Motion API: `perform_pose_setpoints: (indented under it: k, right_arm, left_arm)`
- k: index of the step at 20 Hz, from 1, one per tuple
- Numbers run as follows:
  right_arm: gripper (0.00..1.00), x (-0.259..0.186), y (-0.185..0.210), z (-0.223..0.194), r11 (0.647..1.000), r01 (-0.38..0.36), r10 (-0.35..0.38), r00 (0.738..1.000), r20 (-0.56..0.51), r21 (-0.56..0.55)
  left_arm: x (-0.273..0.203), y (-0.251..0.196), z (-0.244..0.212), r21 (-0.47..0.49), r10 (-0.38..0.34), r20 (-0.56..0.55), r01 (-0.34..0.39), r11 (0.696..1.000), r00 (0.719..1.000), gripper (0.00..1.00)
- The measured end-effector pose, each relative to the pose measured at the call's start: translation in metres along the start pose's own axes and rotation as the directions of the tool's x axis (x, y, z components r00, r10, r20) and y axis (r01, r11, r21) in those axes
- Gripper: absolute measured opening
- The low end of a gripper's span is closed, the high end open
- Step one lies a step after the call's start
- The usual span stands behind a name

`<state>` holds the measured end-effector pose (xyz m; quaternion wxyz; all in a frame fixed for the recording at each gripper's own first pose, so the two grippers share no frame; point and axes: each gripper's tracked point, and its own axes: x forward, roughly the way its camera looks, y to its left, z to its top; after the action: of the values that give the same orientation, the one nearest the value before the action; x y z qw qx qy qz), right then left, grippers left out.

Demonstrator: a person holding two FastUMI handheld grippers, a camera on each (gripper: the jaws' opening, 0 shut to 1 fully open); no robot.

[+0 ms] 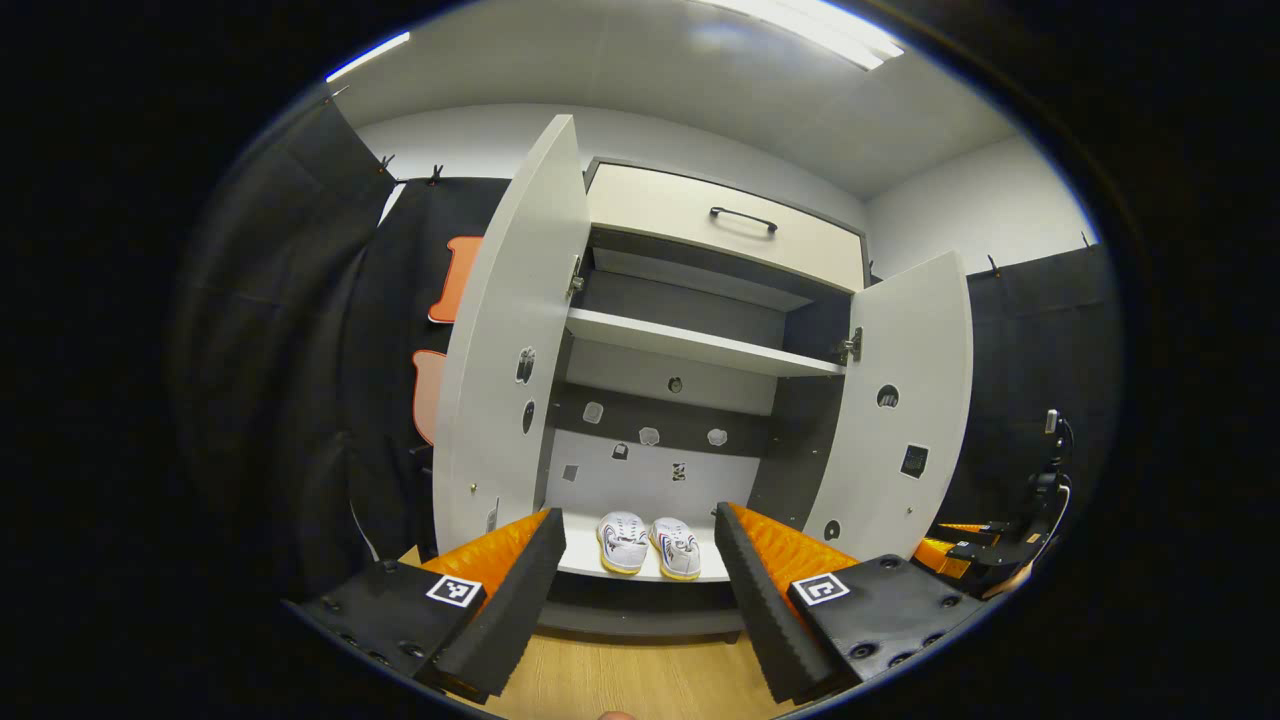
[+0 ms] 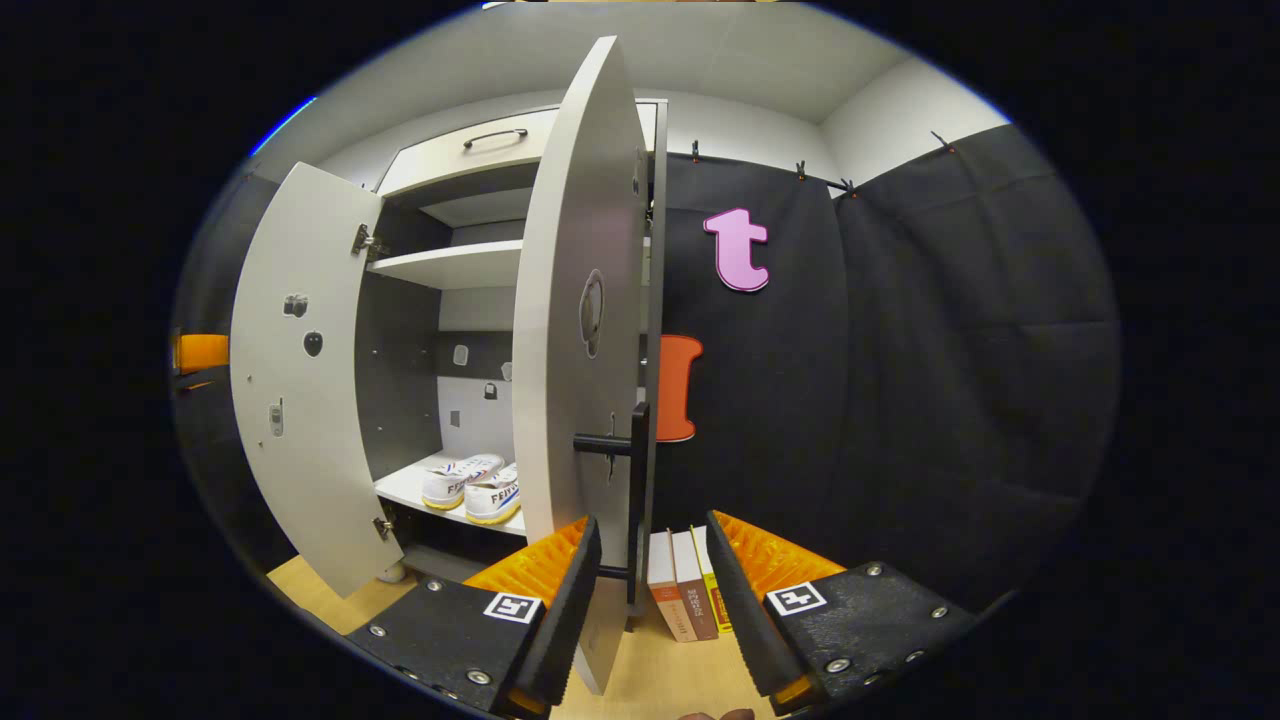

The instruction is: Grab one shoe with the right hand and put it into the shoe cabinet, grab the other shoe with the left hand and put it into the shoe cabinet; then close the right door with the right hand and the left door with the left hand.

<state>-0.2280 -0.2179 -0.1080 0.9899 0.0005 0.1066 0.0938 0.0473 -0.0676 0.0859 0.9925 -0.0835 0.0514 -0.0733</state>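
Two white shoes (image 1: 623,542) (image 1: 677,547) sit side by side on the bottom shelf of the open shoe cabinet (image 1: 700,350). In the right gripper view the same shoes (image 2: 460,480) (image 2: 493,497) show past the right door. My left gripper (image 1: 636,512) is open, held back from the cabinet and facing the shoes. The left door (image 1: 510,340) and right door (image 1: 905,400) both stand wide open. My right gripper (image 2: 652,520) is open at the right door (image 2: 580,300). The door's edge and black handle (image 2: 636,480) stand between its fingers without being pressed.
A closed drawer (image 1: 720,225) tops the cabinet, and a bare shelf (image 1: 700,345) sits at mid height. A few books (image 2: 685,590) stand on the wooden floor (image 1: 620,680) just right of the cabinet. The right gripper (image 1: 960,548) shows beyond the right door.
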Motion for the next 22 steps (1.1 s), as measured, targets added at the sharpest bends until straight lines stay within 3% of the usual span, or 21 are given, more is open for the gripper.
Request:
perform_pose_setpoints:
  k: [7,13,14,16,17,22]
  right_arm:
    - [0.69,0.029,0.066,0.003,0.992,-0.123,0.124,0.992,0.033,-0.010]
    - [0.87,0.060,0.112,0.001,0.979,-0.196,0.194,0.980,0.035,0.064]
    - [0.84,0.067,0.121,0.000,0.977,-0.201,0.198,0.979,0.035,0.074]
    - [0.98,0.083,0.130,-0.001,0.979,-0.186,0.185,0.982,0.031,0.079]
    - [0.92,0.089,0.137,0.000,0.978,-0.190,0.188,0.982,0.029,0.085]
    - [0.93,0.118,0.164,-0.007,0.986,-0.150,0.150,0.989,-0.002,0.077]
  left_arm:
    - [-0.019,0.028,0.010,0.003,0.035,0.020,-0.036,0.999,0.999,0.97]
    - [-0.029,0.061,0.021,0.018,0.080,0.035,-0.081,0.997,0.996,0.97]
    - [-0.031,0.067,0.023,0.020,0.086,0.038,-0.086,0.996,0.996,0.97]
    - [-0.033,0.077,0.025,0.024,0.095,0.039,-0.096,0.995,0.995,0.96]
    - [-0.034,0.081,0.026,0.027,0.099,0.039,-0.100,0.995,0.994,0.96]
    - [-0.045,0.117,0.030,0.036,0.143,0.047,-0.145,0.989,0.989,0.96]
